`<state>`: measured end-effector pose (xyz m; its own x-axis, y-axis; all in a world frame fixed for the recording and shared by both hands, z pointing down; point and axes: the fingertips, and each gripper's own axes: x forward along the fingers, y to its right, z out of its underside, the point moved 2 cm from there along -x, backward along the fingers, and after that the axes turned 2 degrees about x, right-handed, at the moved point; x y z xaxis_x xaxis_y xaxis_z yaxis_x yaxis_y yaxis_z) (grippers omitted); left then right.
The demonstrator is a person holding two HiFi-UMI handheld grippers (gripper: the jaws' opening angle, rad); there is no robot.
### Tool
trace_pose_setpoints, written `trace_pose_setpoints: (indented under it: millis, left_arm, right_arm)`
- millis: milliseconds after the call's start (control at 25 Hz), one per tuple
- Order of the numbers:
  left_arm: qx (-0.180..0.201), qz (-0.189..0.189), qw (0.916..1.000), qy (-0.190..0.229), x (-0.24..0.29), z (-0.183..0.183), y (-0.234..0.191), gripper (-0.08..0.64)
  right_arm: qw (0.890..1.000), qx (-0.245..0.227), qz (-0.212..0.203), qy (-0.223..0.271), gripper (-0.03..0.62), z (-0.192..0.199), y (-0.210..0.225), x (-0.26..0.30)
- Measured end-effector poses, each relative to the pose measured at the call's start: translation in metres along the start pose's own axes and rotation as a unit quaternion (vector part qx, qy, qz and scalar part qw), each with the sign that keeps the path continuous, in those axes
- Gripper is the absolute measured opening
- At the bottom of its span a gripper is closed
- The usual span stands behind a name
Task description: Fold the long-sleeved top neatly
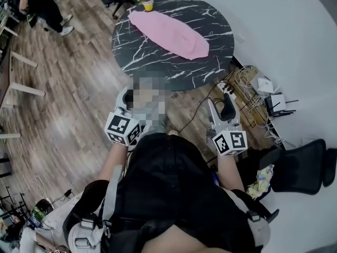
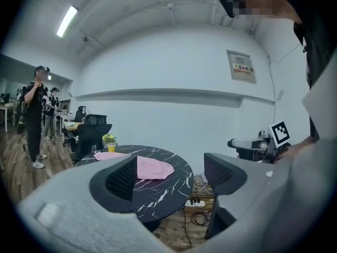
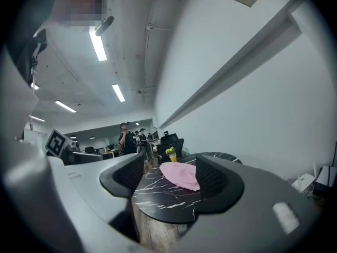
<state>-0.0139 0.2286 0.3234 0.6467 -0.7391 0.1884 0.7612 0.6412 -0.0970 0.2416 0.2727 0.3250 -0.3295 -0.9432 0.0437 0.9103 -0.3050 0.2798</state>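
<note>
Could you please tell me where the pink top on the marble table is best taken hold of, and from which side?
Take the pink top by its near, rounded end, coming in low from the person's side of the table. It lies flat and long, running away towards the yellow cup, so that edge is nearest and probably easiest to pinch.

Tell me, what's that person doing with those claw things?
A person holds a left gripper and a right gripper, both with fingers apart and empty, pointed toward a round black marble-look table. A pink top lies bunched on it, untouched, near a small potted plant. Folding has not started.
</note>
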Motion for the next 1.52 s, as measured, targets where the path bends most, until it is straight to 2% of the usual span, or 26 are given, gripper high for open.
trace_pose_setpoints:
  millis: [280, 480, 840, 1040, 1240, 1400, 1520]
  left_arm:
    - [0.002, 0.032, 0.9995, -0.003, 0.046, -0.007, -0.013, 0.394]
    - [0.019, 0.062, 0.9978, -0.015, 0.091, -0.014, -0.03, 0.394]
    - [0.037, 0.125, 0.9899, -0.056, 0.164, -0.002, -0.043, 0.367]
    - [0.06, 0.168, 0.9801, -0.086, 0.201, 0.014, -0.042, 0.36]
    - [0.075, 0.21, 0.9675, -0.12, 0.234, 0.032, -0.042, 0.351]
    - [0.092, 0.241, 0.9543, -0.152, 0.258, 0.051, -0.039, 0.339]
    - [0.129, 0.261, 0.9409, -0.173, 0.275, 0.069, -0.039, 0.317]
  right_arm:
    - [1.0, -0.006, 0.022, -0.005, 0.298, -0.011, 0.023, 0.025]
    - [0.999, -0.012, 0.04, -0.002, 0.29, -0.026, 0.039, 0.05]
    - [0.997, -0.013, 0.07, -0.004, 0.275, -0.038, 0.06, 0.078]
    - [0.995, 0.019, 0.1, -0.007, 0.265, -0.032, 0.076, 0.08]
    - [0.991, 0.015, 0.135, -0.021, 0.261, -0.024, 0.087, 0.082]
    - [0.985, 0.028, 0.166, -0.026, 0.256, -0.018, 0.097, 0.081]
    - [0.981, 0.037, 0.186, -0.031, 0.255, -0.011, 0.102, 0.082]
